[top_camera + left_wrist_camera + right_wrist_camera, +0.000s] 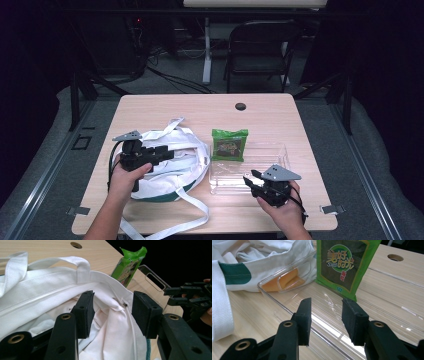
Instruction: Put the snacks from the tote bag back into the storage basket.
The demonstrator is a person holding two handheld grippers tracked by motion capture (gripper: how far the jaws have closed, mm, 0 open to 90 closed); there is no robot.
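A white cloth tote bag (175, 167) with a green trim lies open on the left half of the wooden table. My left gripper (167, 152) hovers over its mouth. In the left gripper view the jaws (113, 298) stand apart astride the bag's zipped rim (50, 295), near the metal zipper pull (122, 304), without squeezing it. A green snack packet (229, 144) (344, 265) stands upright at the far end of a clear plastic tray (265, 172). My right gripper (248, 178) (325, 303) is open over the tray's near wall (274, 298), holding nothing.
A round cable hole (240, 106) sits at the table's far edge. The bag's long strap (165, 225) trails over the near edge. A folding chair (260, 50) stands beyond the table. An orange patch (287, 282) shows through the tray's handle wall.
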